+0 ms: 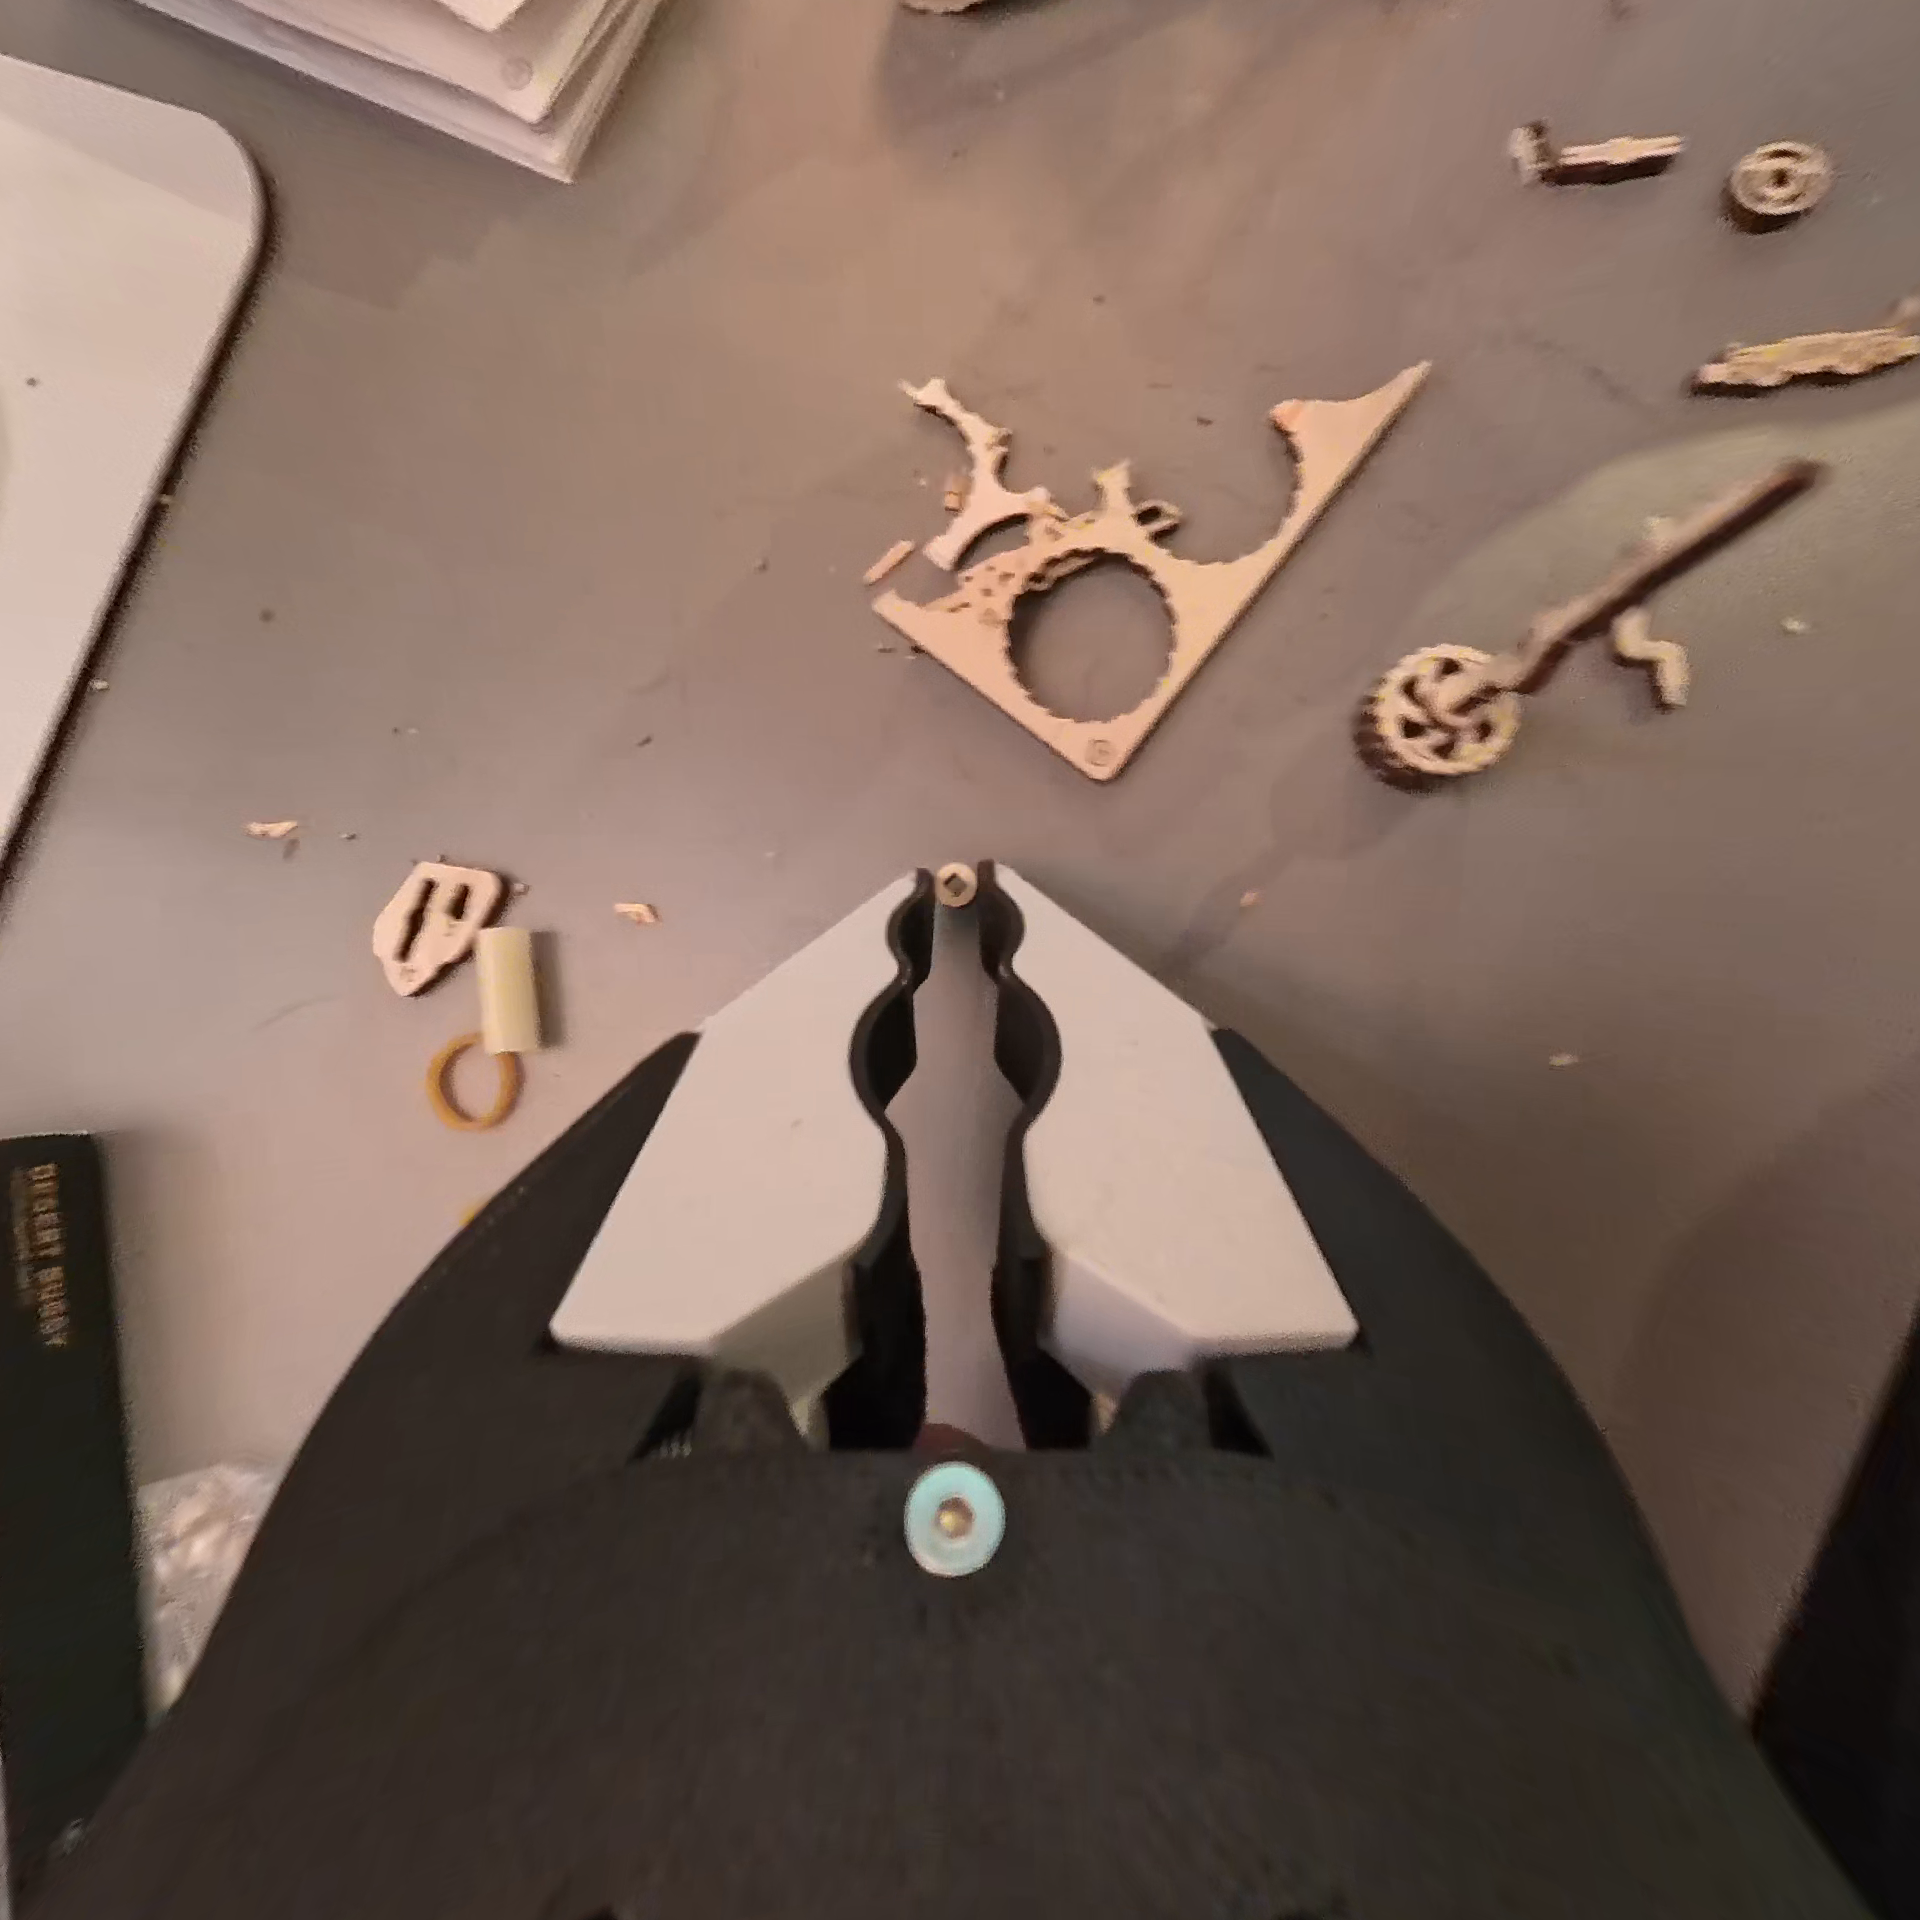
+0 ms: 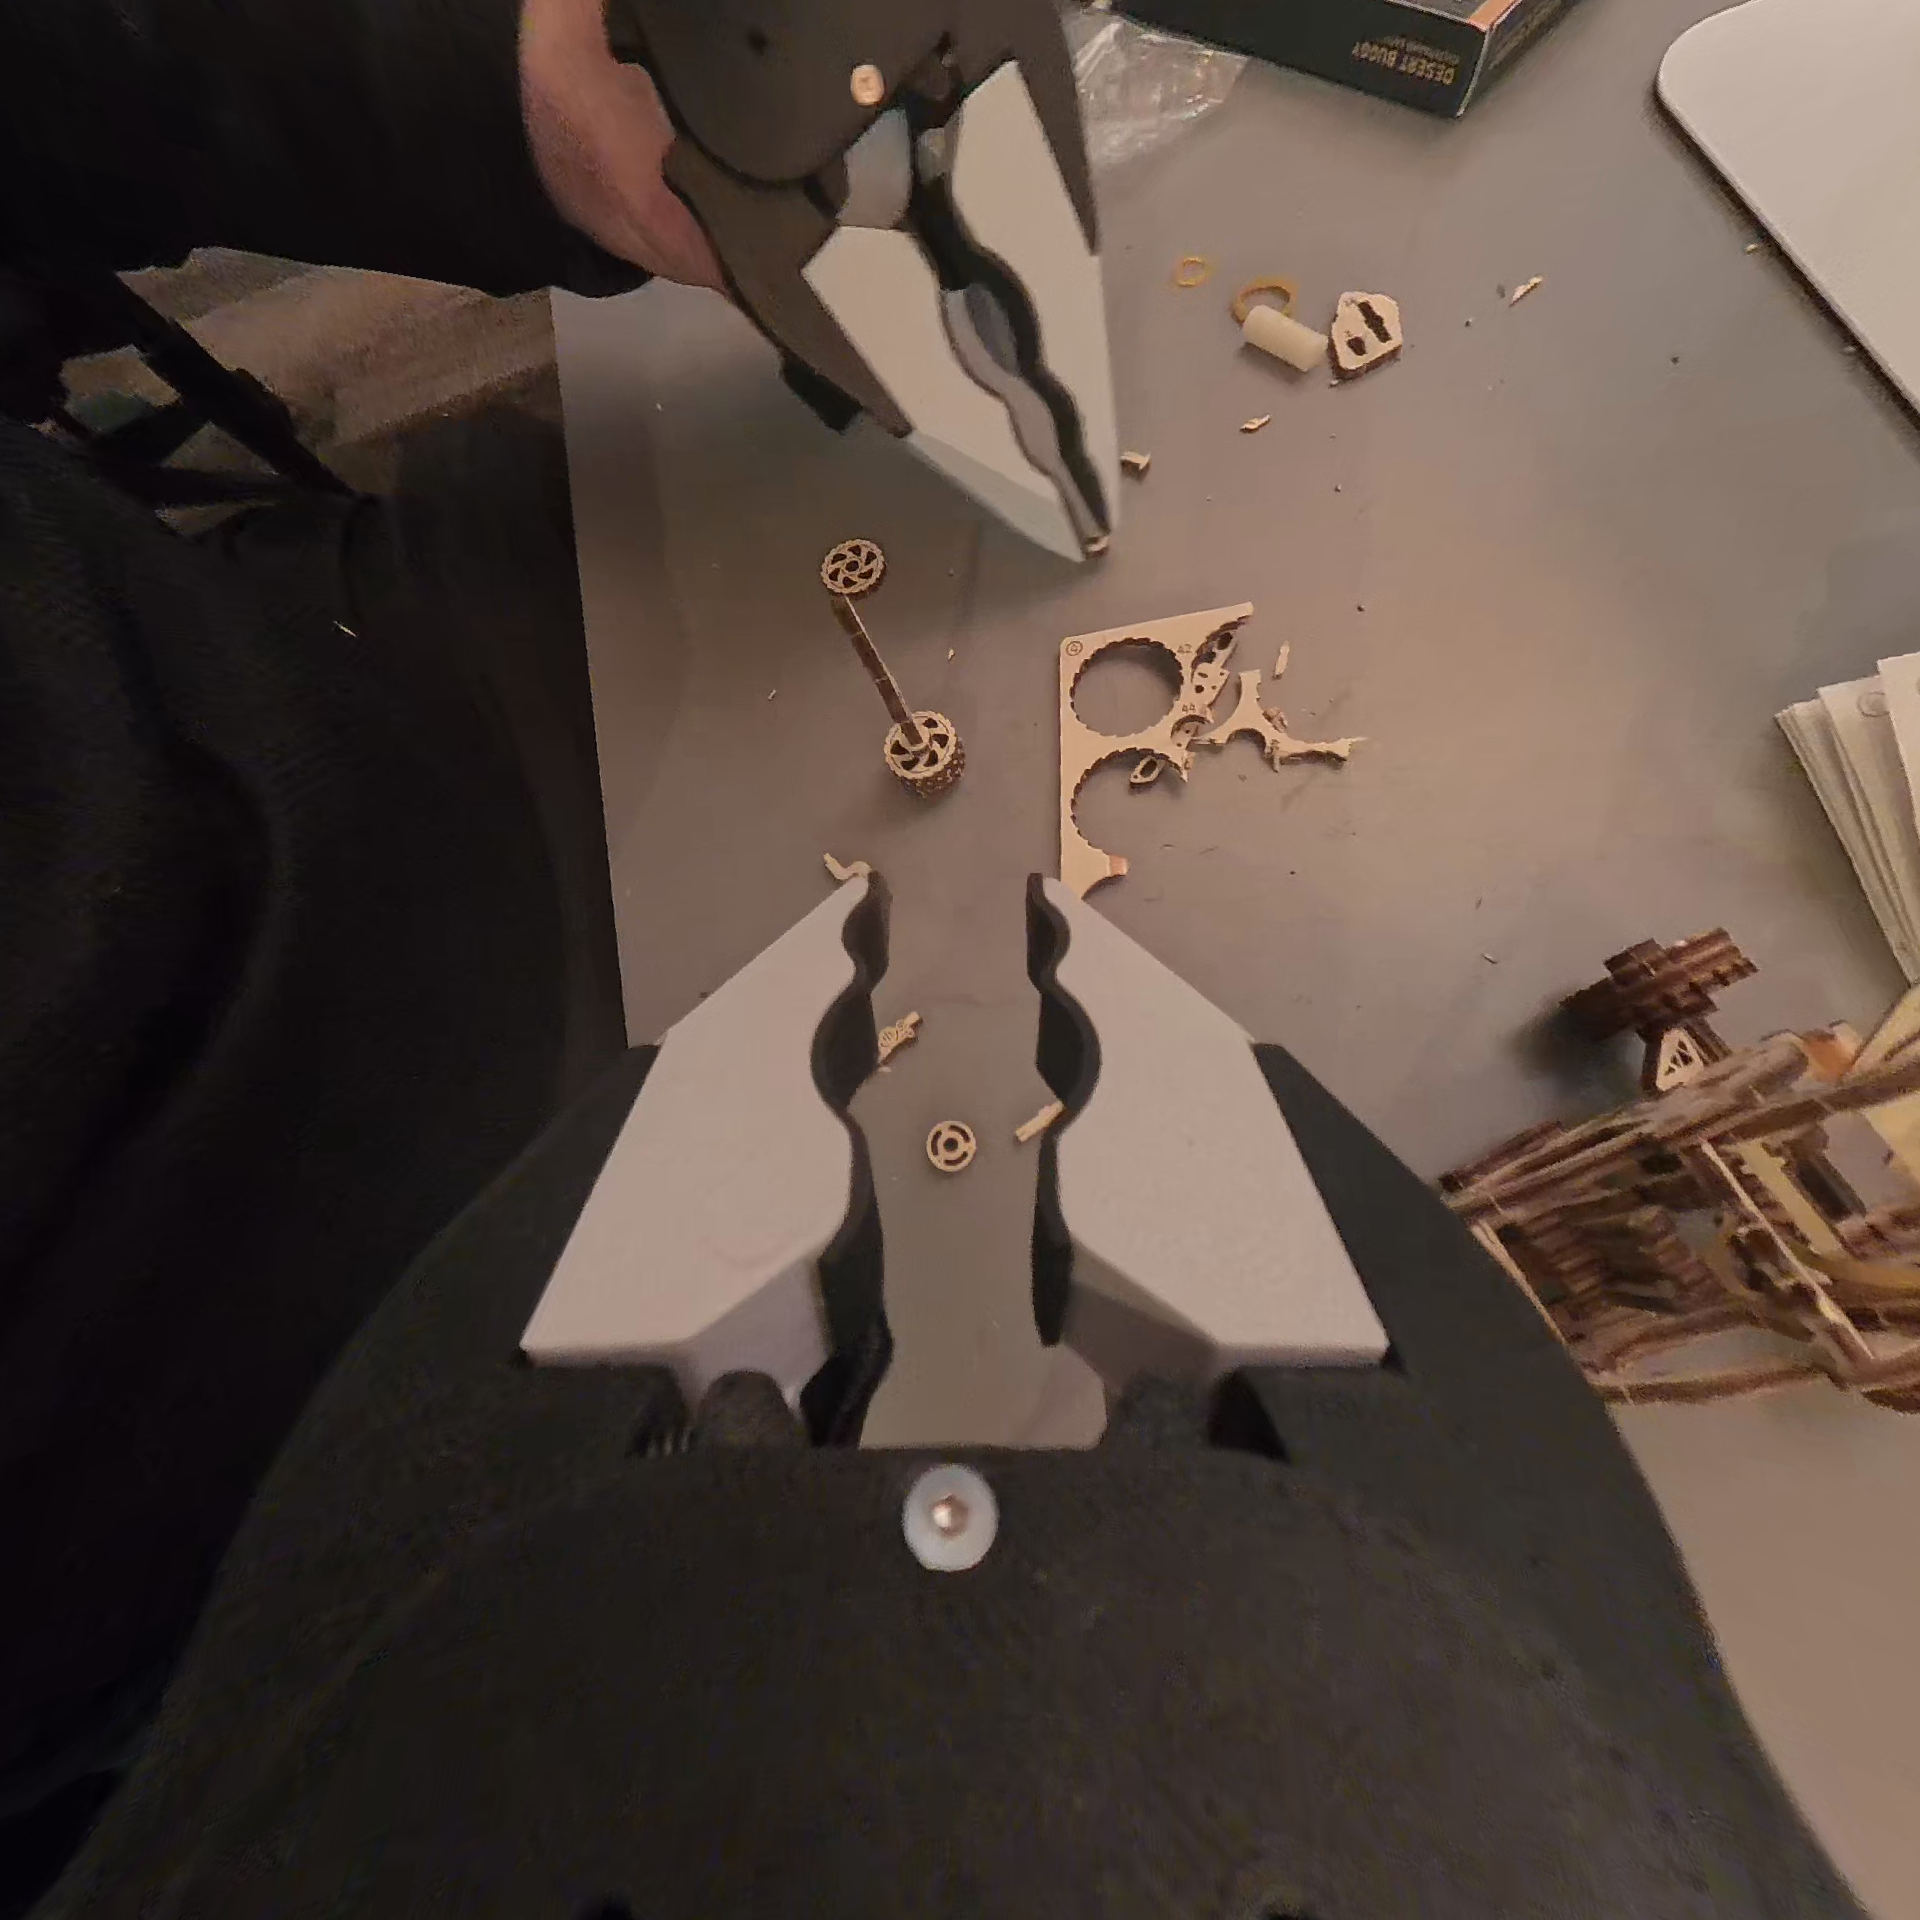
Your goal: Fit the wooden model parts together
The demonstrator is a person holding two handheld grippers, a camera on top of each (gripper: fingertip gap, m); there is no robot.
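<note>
My left gripper [image 1: 953,883] is shut on a small wooden piece [image 1: 953,889] with a square hole, pinched at its very tips above the grey table. It also shows in the right wrist view [image 2: 1091,540], held by a hand, tips pointing down. My right gripper [image 2: 956,894] is open and empty, low over the table. A small wooden ring disc [image 2: 951,1148] lies on the table between its fingers. An axle with two toothed wheels [image 2: 883,675] lies ahead of it, and shows in the left wrist view [image 1: 1538,644]. A punched-out wooden sheet [image 1: 1132,582] lies in the middle.
A part-built wooden model [image 2: 1683,1195] stands at the right. A small flat wooden part [image 1: 436,925], a white cylinder [image 1: 509,987] and a rubber band [image 1: 473,1081] lie left of my left gripper. A dark box [image 2: 1403,52], a paper stack [image 2: 1860,790] and a white board [image 1: 104,364] lie at the edges. The gap from one gripper's tips to the other's is roughly 15 centimeters.
</note>
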